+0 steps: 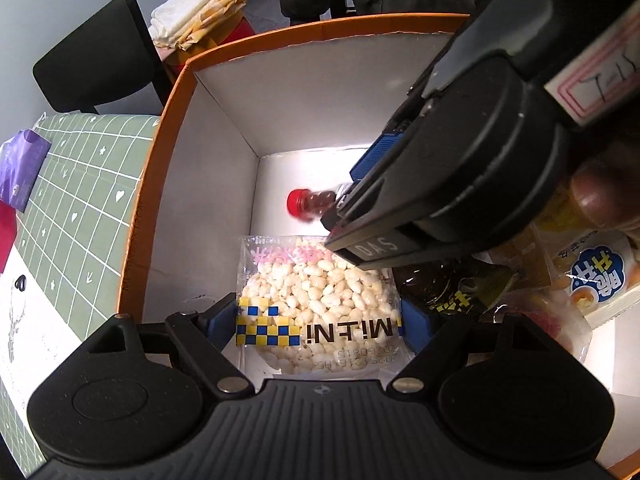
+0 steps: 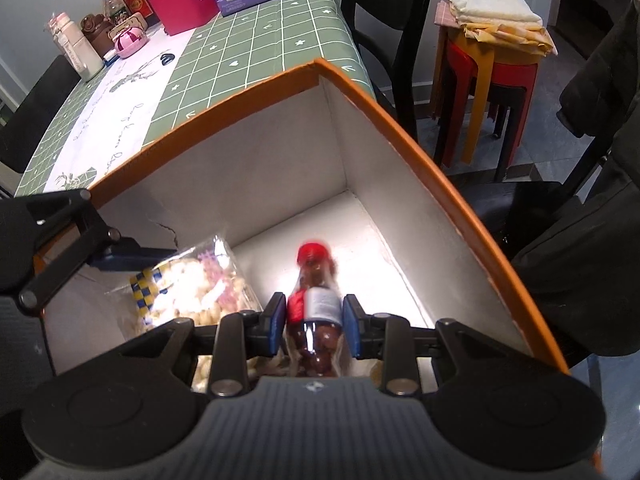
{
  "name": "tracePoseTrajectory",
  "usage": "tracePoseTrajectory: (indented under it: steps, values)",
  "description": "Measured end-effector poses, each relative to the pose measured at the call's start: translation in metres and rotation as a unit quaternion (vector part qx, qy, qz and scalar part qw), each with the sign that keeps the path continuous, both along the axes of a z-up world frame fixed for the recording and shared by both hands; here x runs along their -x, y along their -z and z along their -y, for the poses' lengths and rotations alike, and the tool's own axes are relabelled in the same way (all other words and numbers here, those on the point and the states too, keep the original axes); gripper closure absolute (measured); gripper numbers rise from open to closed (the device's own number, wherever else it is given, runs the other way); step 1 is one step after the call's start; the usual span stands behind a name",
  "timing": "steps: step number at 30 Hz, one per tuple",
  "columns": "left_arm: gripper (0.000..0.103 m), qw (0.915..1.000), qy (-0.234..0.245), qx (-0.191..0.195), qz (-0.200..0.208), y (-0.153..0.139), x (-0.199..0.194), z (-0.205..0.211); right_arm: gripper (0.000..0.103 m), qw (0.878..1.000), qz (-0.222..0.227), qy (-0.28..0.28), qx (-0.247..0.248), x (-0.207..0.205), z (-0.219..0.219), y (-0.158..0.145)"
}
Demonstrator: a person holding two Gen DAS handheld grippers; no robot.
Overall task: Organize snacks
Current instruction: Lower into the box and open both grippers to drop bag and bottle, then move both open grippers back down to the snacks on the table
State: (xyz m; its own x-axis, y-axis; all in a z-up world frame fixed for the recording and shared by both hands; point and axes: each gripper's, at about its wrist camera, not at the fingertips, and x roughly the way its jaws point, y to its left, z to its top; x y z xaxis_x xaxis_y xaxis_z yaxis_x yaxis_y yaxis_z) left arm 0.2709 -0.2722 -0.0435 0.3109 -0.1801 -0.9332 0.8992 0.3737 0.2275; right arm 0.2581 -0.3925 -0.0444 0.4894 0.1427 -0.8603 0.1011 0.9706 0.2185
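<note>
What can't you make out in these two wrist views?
- Bottle label: motion-blurred in the right view; in the left view the right tool covers its body.
- Dark packet: right tool overlaps it, left view.
- Puffed snack bag: lower part behind the right tool's body, overexposed, right view.
</note>
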Motion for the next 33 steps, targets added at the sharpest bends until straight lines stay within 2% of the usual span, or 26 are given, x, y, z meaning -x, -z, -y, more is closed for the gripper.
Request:
tracePoseTrajectory:
  steps: [11,18,33]
  values:
    - [0.003,0.9997,-0.003,-0.021,0.007,-0.001,0.001,0.004,0.073,1.000,0.012,0.001,-0.001,0.004,0.001,-0.007]
    - [0.000,0.9997,-0.016,0.001,-0.017,-0.009,-0.005,-0.003,0.073,1.000,0.027,0.004,0.002,0.012,0.003,-0.022]
    - [0.000,0.9998,-0.018,0.008,0.008,-0.032,0.012,-0.006,0.073,0.999,0.046,0.006,0.012,0.032,0.001,-0.048]
